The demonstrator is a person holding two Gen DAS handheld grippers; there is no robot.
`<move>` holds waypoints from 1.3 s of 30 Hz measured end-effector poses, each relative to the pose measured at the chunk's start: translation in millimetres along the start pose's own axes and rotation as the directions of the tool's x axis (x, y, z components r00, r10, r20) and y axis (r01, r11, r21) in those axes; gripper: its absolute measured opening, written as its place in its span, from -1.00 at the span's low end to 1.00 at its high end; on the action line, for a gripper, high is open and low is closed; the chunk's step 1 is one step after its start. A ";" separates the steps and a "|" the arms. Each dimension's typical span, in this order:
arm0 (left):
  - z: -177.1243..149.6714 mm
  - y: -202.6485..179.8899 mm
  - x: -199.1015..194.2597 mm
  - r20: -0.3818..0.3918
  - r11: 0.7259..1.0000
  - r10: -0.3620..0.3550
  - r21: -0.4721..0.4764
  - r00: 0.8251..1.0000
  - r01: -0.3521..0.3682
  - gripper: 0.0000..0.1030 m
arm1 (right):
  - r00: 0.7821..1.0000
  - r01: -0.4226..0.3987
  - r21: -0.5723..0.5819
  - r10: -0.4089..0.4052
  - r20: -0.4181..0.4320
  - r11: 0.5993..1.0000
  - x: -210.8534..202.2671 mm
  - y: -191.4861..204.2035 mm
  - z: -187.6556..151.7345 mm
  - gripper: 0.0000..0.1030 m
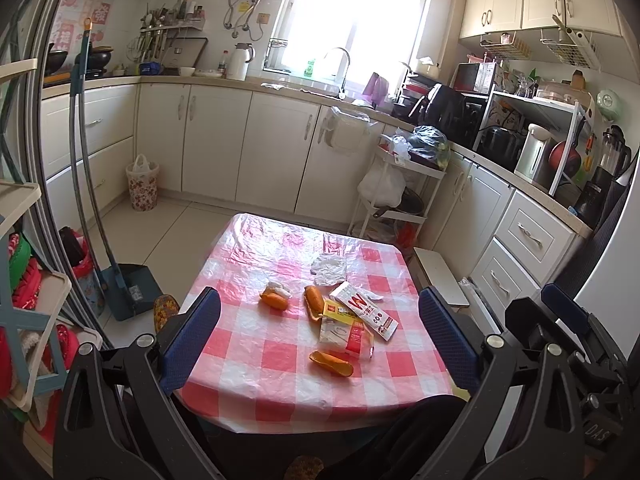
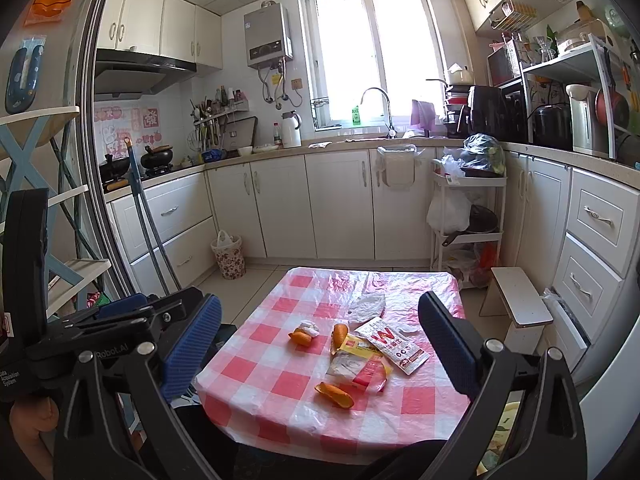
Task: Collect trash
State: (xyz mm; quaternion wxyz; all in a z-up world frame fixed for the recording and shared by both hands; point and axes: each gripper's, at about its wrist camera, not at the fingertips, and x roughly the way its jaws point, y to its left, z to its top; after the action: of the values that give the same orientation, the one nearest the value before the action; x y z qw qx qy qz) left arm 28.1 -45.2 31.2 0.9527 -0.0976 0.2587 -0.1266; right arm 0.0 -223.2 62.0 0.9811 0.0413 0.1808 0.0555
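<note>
While trash (image 1: 344,322) litters the table (image 1: 248,364), each hand-held gripper (image 1: 320,340) (image 2: 320,344) gapes wide, empty

Both your wrist views look forward and slightly down from the near edge of the checkered table (image 1: 256,396) (image 2: 256,412) — left view nearer and steeper. Each faces the far window (image 1: 356,16) (image 2: 372,52); they share tabletop, litter and far counters.

Home kitchen: cream cabinets (image 2: 340,204), sink tap (image 2: 378,108) under window (image 2: 368,52), stove pots (image 2: 158,156), wall water heater (image 2: 268,36), all beyond jaws.
</note>
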 end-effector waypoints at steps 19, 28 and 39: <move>0.3 -1.2 -0.3 -0.001 1.000 -0.002 -0.001 1.000 0.002 0.86 | 1.000 0.000 0.000 0.000 0.001 1.000 -0.4 0.3 0.2 0.84; 0.6 -1.6 -0.5 -0.002 1.000 -0.002 -0.002 1.000 0.002 0.86 | 1.000 -0.001 0.000 0.001 0.001 1.000 -0.4 0.5 0.0 0.84; 1.0 -2.0 -1.2 -0.004 1.000 -0.004 -0.002 1.000 0.004 0.86 | 1.000 -0.001 0.002 0.001 0.000 1.000 -0.6 0.3 0.1 0.84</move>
State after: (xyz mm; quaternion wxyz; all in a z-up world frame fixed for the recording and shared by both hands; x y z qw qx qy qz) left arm 27.2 -46.6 33.1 0.9518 -0.0987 0.2605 -0.1285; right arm -0.5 -223.0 62.3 0.9811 0.0426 0.1806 0.0557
